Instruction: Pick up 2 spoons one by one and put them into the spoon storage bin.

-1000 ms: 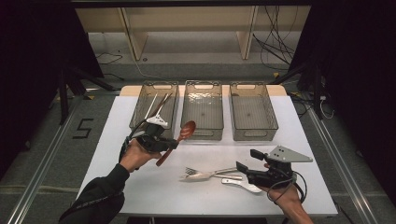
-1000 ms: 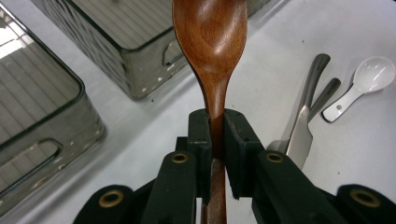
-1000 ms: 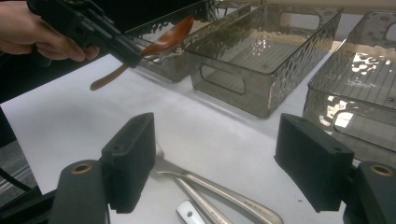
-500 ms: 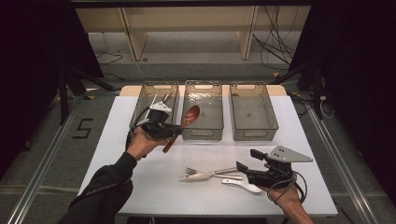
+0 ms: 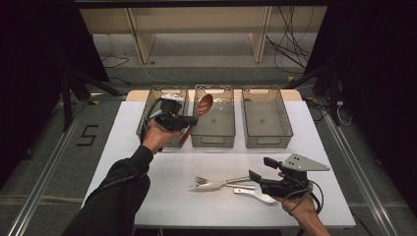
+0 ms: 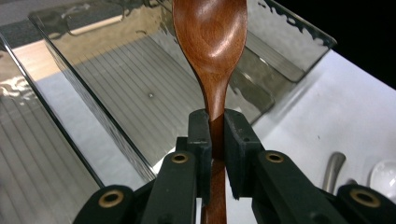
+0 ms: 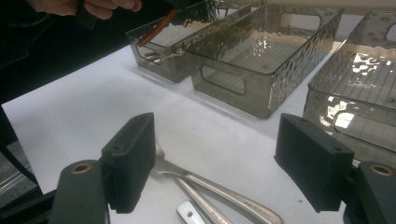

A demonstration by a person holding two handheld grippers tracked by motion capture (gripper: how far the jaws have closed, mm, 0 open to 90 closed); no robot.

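High view shows us our left gripper (image 5: 189, 120) clamped on a wooden spoon (image 5: 197, 114), its bowl above the middle bin (image 5: 213, 139), between the left bin (image 5: 147, 110) and right bin (image 5: 268, 140). Our right gripper (image 5: 255, 169) rests with jaws spread on the table (image 5: 162, 196), beside the metal cutlery (image 5: 216, 184).

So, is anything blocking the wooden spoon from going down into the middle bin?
Nothing visible does. The left gripper holds the wooden spoon by its handle, bowl above the middle bin, whose ribbed floor looks bare beneath it. The metal cutlery lies well clear, on the table by the right gripper.
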